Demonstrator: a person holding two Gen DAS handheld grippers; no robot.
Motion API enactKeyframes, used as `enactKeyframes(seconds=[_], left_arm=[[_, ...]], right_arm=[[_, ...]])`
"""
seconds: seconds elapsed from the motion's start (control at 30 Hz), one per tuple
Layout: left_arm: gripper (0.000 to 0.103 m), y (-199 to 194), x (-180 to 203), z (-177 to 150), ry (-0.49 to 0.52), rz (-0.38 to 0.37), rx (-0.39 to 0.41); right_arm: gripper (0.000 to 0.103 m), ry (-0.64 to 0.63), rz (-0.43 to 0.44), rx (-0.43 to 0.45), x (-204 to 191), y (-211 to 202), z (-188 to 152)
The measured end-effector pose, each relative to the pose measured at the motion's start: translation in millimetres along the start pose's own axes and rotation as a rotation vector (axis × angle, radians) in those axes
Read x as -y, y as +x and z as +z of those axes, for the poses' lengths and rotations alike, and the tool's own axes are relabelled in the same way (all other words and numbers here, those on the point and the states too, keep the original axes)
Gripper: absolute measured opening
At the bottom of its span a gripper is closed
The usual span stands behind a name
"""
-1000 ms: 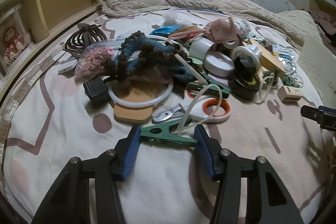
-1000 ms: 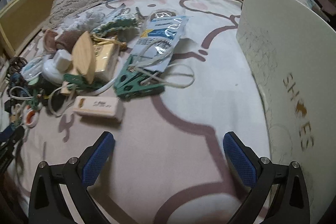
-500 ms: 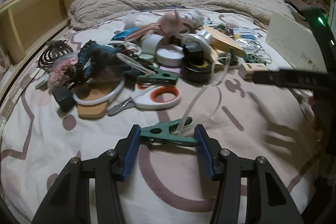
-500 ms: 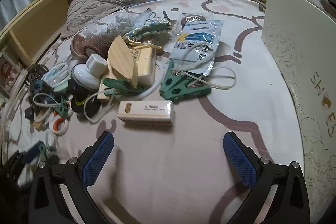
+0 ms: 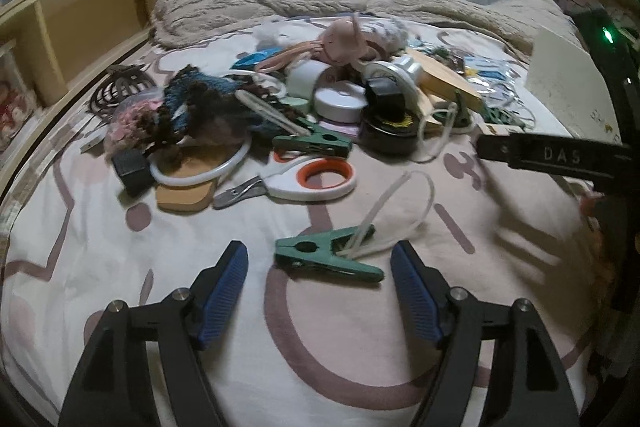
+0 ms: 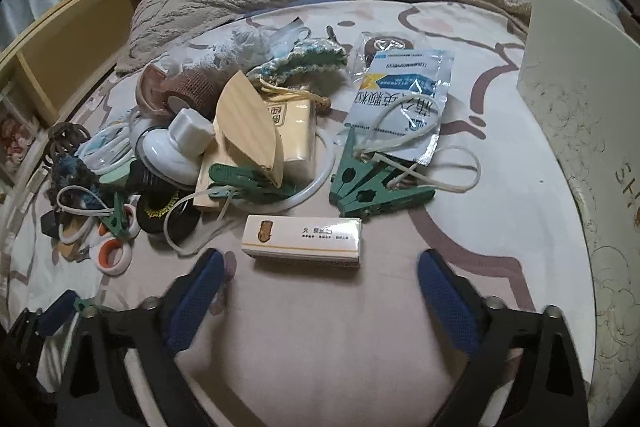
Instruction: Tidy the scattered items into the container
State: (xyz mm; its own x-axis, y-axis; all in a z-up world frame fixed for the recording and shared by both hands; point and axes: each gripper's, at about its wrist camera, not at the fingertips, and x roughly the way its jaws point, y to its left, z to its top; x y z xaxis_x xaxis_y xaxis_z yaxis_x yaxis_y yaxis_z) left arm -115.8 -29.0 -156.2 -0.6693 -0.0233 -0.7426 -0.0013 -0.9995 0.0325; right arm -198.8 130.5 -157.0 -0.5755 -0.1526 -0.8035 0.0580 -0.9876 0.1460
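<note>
Your green clip (image 5: 326, 254) lies flat on the bedspread nearby, a white loop in its jaws; the cream container (image 6: 576, 115) stands far right.

Both cams sit behind my jaws, angled down at the bed (image 5: 100, 267), close in. Left view faces the clutter pile (image 5: 320, 95) ahead of my jaws; right view sees that pile (image 6: 224, 131) ahead-left. Both share the white-and-orange scissors (image 5: 304, 183) (image 6: 114, 255).

Dim bedroom; bed (image 5: 360, 367); wooden shelving (image 5: 92, 15)
</note>
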Motion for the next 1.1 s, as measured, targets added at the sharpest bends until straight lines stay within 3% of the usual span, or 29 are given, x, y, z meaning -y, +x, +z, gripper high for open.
enactKeyframes(seconds=[0.1, 0.23, 0.33, 0.5, 0.53, 0.77, 0.83, 0.87, 0.9, 0.93, 1.1], left_arm=[[0.074, 0, 0, -1, -0.006, 0.003, -0.002], [0.074, 0, 0, -1, -0.014, 0.013, -0.001], [0.074, -1, 0, -2, -0.021, 0.018, 0.000], [0.042, -4, -5, -1, -0.049, 0.011, 0.009], [0.039, -4, -7, -1, -0.057, 0.009, 0.009], [0.034, -4, -12, 1, -0.076, -0.005, 0.006], [0.037, -4, -12, 2, -0.074, 0.001, 0.007], [0.052, -4, -13, 2, -0.073, 0.002, 0.006], [0.074, -4, -14, 3, -0.070, 0.003, 0.007], [0.081, -5, -16, 5, -0.064, 0.008, 0.011], [0.083, -5, -30, 17, -0.040, -0.023, 0.004]], right_arm=[[0.081, 0.009, -0.008, 0.009, 2, 0, 0], [0.058, 0.015, 0.001, 0.020, 5, -2, 0], [0.058, 0.021, 0.045, 0.027, 9, -2, 0], [0.058, 0.042, 0.081, 0.031, 13, -5, 1], [0.058, 0.042, 0.082, 0.031, 13, -5, 0], [0.058, 0.028, 0.083, 0.034, 9, -9, -2], [0.058, 0.026, 0.081, 0.032, 8, -9, -3], [0.058, 0.025, 0.080, 0.030, 8, -8, -3], [0.058, 0.026, 0.080, 0.029, 9, -8, -4], [0.058, 0.027, 0.081, 0.029, 9, -8, -4], [0.058, 0.037, 0.097, 0.024, 12, -8, -5]])
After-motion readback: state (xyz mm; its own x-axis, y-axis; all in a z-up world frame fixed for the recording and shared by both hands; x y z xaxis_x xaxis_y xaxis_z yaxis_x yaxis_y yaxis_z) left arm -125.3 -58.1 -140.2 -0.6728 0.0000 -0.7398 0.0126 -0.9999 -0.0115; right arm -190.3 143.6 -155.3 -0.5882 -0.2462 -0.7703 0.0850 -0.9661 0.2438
